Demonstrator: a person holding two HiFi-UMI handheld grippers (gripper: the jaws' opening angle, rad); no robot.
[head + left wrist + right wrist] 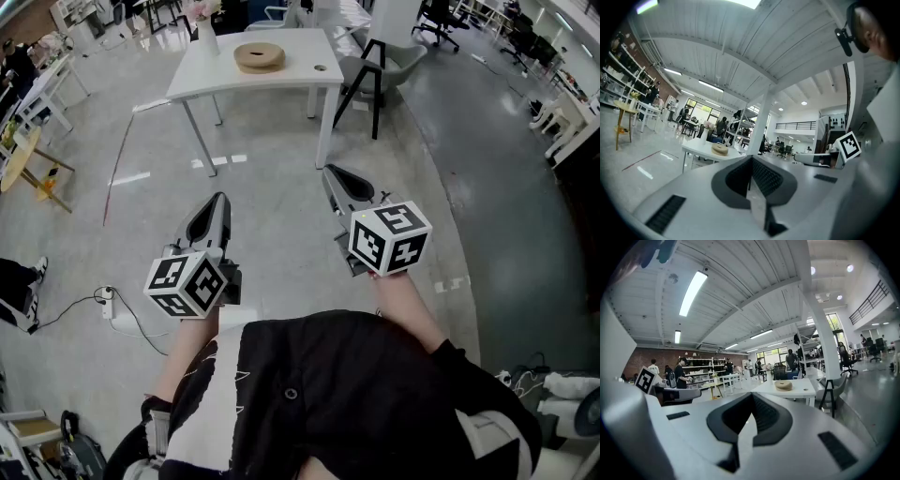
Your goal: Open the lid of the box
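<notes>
Wooden box (260,56) rests on a table (291,77) (white), with left gripper (217,202) and right gripper (337,175) clenched empty.

left gripper (218,199) held level, fingers (766,177) closed on nothing, right gripper (330,172) alongside, tipped slightly down, likewise closed and empty

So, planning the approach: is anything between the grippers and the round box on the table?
Nothing visible. Only bare floor separates the left gripper and right gripper from the table; the round box sits clear on top, a vase to its left.
</notes>
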